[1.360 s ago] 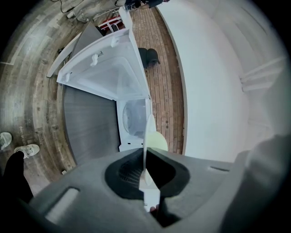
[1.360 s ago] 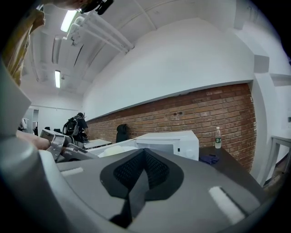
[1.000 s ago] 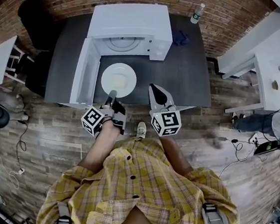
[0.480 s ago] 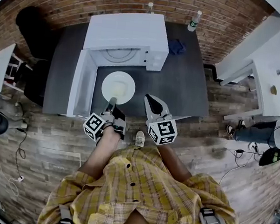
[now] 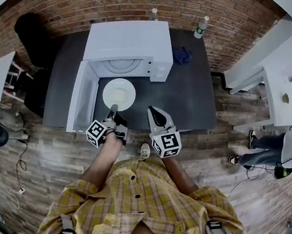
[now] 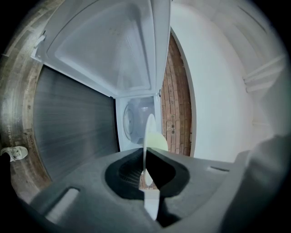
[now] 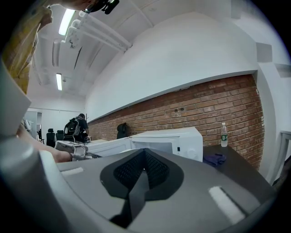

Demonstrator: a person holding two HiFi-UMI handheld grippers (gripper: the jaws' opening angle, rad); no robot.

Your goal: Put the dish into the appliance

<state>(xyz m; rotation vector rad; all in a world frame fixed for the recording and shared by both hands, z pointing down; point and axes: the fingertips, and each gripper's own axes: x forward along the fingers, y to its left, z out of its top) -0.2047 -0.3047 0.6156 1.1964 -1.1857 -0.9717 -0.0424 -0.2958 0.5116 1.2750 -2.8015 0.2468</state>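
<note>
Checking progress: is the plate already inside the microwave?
No, the plate hangs in front of the open microwave, gripped by the left tongs.

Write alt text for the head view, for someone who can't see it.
Seen from above, the left gripper holds a white plate by its rim before an open white microwave on a dark table. The right gripper hangs shut and empty beside it.

dish (image 5: 119, 93) before microwave (image 5: 130, 46) | cloth (image 5: 182, 55) right of it | microwave on table (image 5: 189, 103)

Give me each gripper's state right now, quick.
Left gripper: closed on the plate, gripping its rim.
Right gripper: closed, holding nothing.
</note>
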